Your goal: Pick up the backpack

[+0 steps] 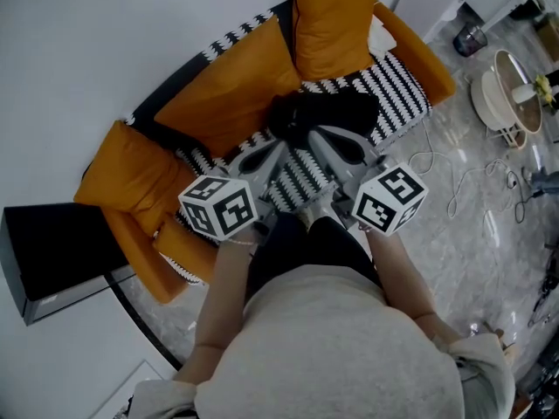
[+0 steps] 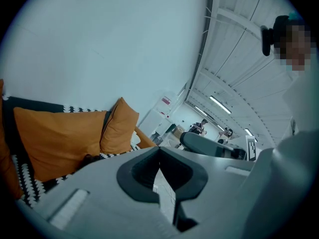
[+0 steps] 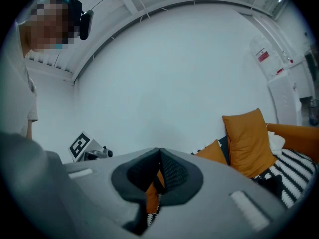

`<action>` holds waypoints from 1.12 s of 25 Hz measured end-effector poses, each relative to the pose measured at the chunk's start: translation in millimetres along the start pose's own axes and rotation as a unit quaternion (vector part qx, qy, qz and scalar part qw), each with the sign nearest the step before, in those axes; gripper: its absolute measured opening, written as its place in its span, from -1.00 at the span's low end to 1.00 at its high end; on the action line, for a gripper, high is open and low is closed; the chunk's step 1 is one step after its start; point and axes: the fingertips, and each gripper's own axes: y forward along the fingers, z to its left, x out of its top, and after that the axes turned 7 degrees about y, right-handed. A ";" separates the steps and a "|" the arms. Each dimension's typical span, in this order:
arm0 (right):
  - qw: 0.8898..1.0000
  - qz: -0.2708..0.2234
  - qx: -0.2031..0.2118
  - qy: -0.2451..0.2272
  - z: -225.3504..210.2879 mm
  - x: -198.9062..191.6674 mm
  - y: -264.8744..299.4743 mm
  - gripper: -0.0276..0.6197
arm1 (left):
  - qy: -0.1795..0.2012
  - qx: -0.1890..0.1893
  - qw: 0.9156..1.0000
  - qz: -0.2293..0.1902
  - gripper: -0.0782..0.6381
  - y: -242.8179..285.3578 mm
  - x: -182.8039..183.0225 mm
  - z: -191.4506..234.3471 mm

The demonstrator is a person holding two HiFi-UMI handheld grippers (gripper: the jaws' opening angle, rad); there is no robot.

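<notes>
A sofa (image 1: 397,85) with a black-and-white zigzag seat and orange arms carries a black backpack (image 1: 325,112) near the seat's middle. A large orange cushion (image 1: 231,90) lies at the backpack's 10 o'clock and an upright orange cushion (image 1: 332,20) at 12 o'clock. A third orange cushion (image 1: 131,177) sits at 8 o'clock, by the sofa's end

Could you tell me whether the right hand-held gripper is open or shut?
Shut: the right hand-held gripper shows its jaws meeting at the tips, nothing held between them.
</notes>
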 end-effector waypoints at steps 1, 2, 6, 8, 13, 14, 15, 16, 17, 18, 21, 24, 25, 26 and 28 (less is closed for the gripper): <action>1.000 0.001 -0.001 0.001 -1.7 -0.8 0.7 -0.91 | -0.002 0.001 1.000 0.001 -0.77 0.9 -1.2 1.5; 1.000 0.003 -0.002 0.003 -3.2 -2.0 1.7 -0.91 | -0.004 0.002 1.000 0.003 -0.77 1.7 -2.6 3.6; 1.000 0.012 -0.007 0.013 -12.9 -7.1 13.6 -0.91 | -0.015 0.005 1.000 0.012 -0.77 6.2 -5.5 18.1; 1.000 0.017 -0.008 0.019 -18.3 -7.8 24.4 -0.91 | -0.025 0.006 1.000 0.014 -0.77 9.6 -4.2 28.6; 0.999 0.022 -0.012 0.027 -33.8 -12.7 51.6 -0.91 | -0.045 0.001 0.999 0.027 -0.77 24.7 -10.8 58.3; 0.999 0.025 -0.013 0.028 -37.5 -15.7 54.4 -0.91 | -0.048 0.000 0.998 0.033 -0.77 27.8 -14.4 62.6; 0.999 0.030 -0.016 0.030 -41.5 -19.2 57.0 -0.91 | -0.052 -0.001 0.998 0.038 -0.77 30.8 -17.8 67.1; 0.999 0.034 -0.018 0.033 -46.0 -23.5 60.2 -0.91 | -0.057 -0.001 0.997 0.042 -0.77 33.8 -20.9 72.5; 0.998 0.038 -0.021 0.036 -50.9 -28.3 64.2 -0.91 | -0.062 -0.002 0.997 0.045 -0.77 37.1 -23.6 78.7; 0.998 0.042 -0.023 0.040 -56.1 -33.1 68.3 -0.91 | -0.066 -0.002 0.997 0.049 -0.77 40.9 -26.3 85.0; 0.997 0.055 -0.030 0.050 -70.7 -45.6 77.8 -0.91 | -0.075 -0.004 0.995 0.061 -0.77 51.6 -34.6 99.6; 0.995 0.067 -0.035 0.058 -81.7 -56.0 84.7 -0.91 | -0.087 -0.005 0.994 0.073 -0.77 56.5 -43.3 109.3; 0.995 0.070 -0.037 0.060 -85.9 -58.5 88.1 -0.91 | -0.089 -0.006 0.993 0.076 -0.77 58.4 -45.9 113.1; 0.995 0.072 -0.038 0.060 -90.5 -60.5 92.5 -0.91 | -0.091 -0.006 0.993 0.078 -0.77 61.0 -48.3 117.7; 0.995 0.074 -0.041 0.058 -101.2 -63.3 101.3 -0.91 | -0.093 -0.009 0.992 0.084 -0.77 67.4 -53.4 127.2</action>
